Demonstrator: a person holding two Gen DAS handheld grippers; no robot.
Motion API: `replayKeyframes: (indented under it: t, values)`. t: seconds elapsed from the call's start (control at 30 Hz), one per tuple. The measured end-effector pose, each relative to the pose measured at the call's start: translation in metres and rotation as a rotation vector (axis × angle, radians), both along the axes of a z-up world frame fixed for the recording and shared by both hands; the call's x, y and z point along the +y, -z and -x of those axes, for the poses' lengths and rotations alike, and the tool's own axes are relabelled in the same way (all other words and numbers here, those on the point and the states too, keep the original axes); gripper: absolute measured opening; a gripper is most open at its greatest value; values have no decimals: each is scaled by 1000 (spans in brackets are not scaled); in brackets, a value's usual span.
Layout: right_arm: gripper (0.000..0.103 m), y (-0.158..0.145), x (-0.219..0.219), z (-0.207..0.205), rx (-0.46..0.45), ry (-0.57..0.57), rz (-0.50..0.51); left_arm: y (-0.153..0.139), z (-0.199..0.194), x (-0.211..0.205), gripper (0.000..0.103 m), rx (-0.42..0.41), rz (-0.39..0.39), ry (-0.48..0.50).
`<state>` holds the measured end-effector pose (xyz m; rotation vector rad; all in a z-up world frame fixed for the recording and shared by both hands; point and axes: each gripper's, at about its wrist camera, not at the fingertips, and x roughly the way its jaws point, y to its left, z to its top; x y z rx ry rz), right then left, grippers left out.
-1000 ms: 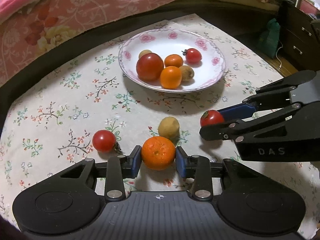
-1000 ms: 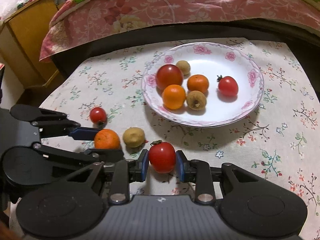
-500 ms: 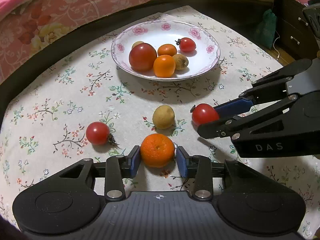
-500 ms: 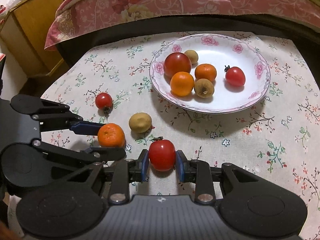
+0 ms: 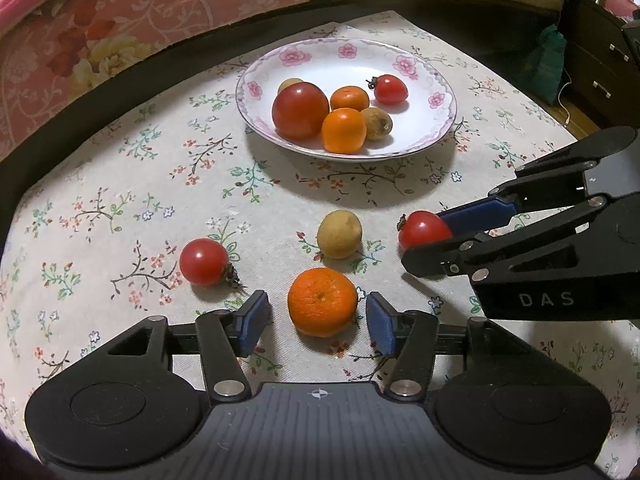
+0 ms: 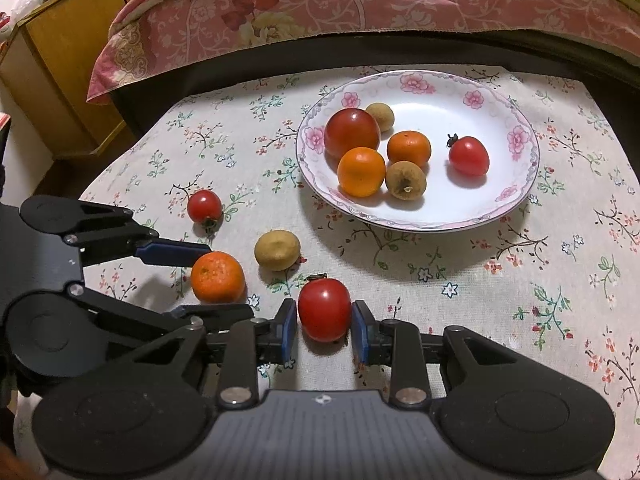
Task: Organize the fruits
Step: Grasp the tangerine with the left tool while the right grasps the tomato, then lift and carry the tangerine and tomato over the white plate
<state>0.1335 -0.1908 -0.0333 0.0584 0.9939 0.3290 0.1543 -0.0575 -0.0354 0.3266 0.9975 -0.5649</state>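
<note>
Left gripper (image 5: 318, 322): fingers opening, clear gaps either side of the orange (image 5: 322, 302) lying between them on the surface (image 5: 120, 184). Right gripper (image 6: 324, 326): fingers opening slightly, narrow, tomato (image 6: 324, 309) framed closely between them; contact cannot be told.

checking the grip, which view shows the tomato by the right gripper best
The right wrist view: the tomato sits whole between the opening right gripper. The left wrist view shows it partly hidden behind a finger.

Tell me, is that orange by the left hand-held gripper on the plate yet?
No. The orange sits on the tablecloth, short of the plate.
</note>
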Motion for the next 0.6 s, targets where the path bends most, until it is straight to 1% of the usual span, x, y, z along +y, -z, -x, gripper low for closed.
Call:
replayKeyframes:
  t: [0.1,0.17,0.33,0.6]
  values:
    - [31,0,0,0,-1,2,-1,0,0,0,62,-2,0,-4]
    - [31,0,1,0,-1,1,1,0,1,-1,60,-4,-1,-2]
    - [31,0,1,0,-2,4,1,-1,4,-6,44,-3,1,21]
    - [29,0,2,-1,-2,1,16,-1,5,-6,43,-5,-6,25]
